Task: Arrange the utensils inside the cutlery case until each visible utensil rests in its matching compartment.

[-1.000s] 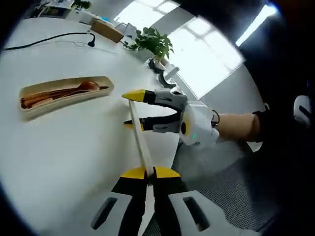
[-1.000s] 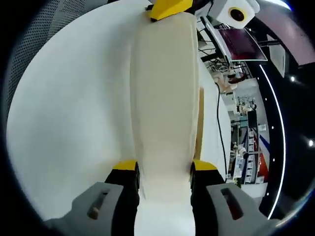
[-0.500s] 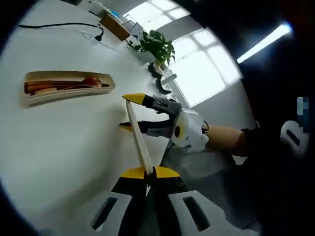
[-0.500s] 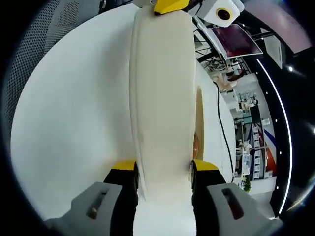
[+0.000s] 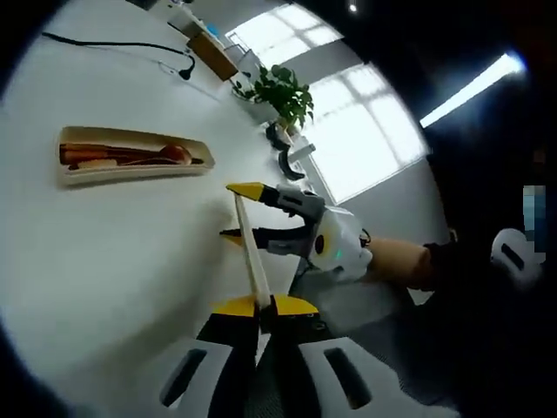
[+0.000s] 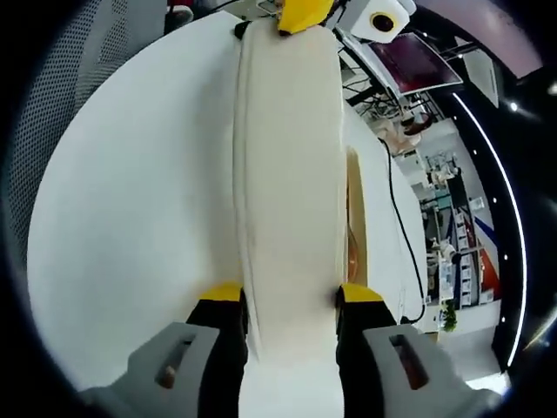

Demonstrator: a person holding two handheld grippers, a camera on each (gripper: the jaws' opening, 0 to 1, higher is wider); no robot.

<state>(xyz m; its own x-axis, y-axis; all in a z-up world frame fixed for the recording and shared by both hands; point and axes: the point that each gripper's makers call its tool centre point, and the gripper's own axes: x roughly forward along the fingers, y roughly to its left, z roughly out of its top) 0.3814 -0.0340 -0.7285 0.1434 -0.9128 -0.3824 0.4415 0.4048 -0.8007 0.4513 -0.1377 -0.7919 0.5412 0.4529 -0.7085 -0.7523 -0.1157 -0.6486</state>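
A: Step in hand looks like closing up. The case lid (image 6: pixel 287 200) is held in the air at both ends, and the cutlery case (image 5: pixel 130 156) sits well apart on the bench (image 5: pixel 104 261) with wooden utensils (image 5: pixel 130 157) already lying in it.

B: Tongs?

A: Left tongs (image 5: pixel 258 305) are clenched on the lid's near edge, thin side up. Right tongs (image 6: pixel 289 298) are clamped across its width (they're the ones coming in from the right in the left gripper view, sleeve behind).

B: Next?

A: I'd say carry the lid over the case, level it, line up the long axes, then lower.
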